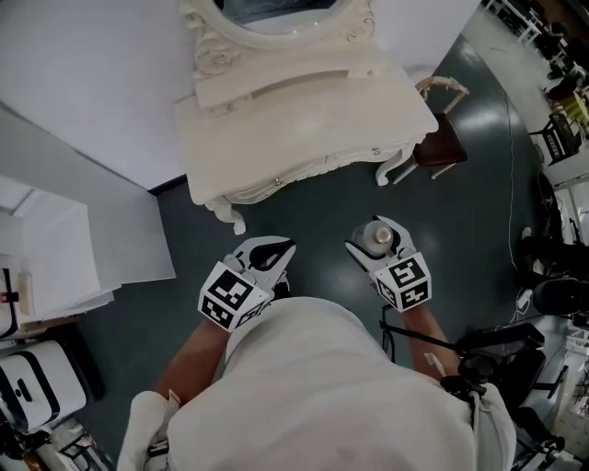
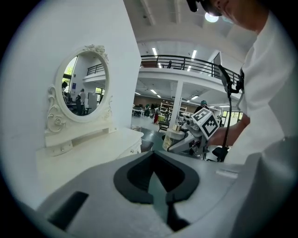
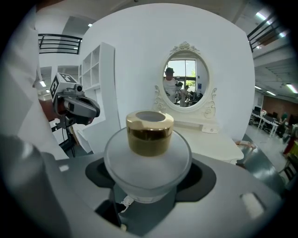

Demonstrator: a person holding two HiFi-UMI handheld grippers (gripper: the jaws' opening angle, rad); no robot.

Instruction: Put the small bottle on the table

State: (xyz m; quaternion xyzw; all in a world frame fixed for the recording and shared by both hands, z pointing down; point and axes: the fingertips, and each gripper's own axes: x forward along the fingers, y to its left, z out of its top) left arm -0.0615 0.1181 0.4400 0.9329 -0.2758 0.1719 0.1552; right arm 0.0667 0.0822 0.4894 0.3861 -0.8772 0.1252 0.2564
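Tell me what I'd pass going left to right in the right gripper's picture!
left gripper → small bottle with a gold cap → chair. The shelves and the mirror overlap these, so they are left out.

The white carved desk (image 1: 304,120) stands on a dark grey-green floor (image 1: 322,221), with its back against a white wall (image 1: 92,74). At the rear of its top sits an oval mirror (image 1: 276,11) in a scrolled frame, above a low raised ledge (image 1: 294,81). Small knobs (image 1: 279,181) show on the curved front. Just beside the desk, at the head view's right, a chair (image 1: 440,140) with a dark red seat stands on the floor. White shelving (image 3: 100,88) stands on the desk's other side. A thin cable (image 1: 509,184) runs across the floor past the chair
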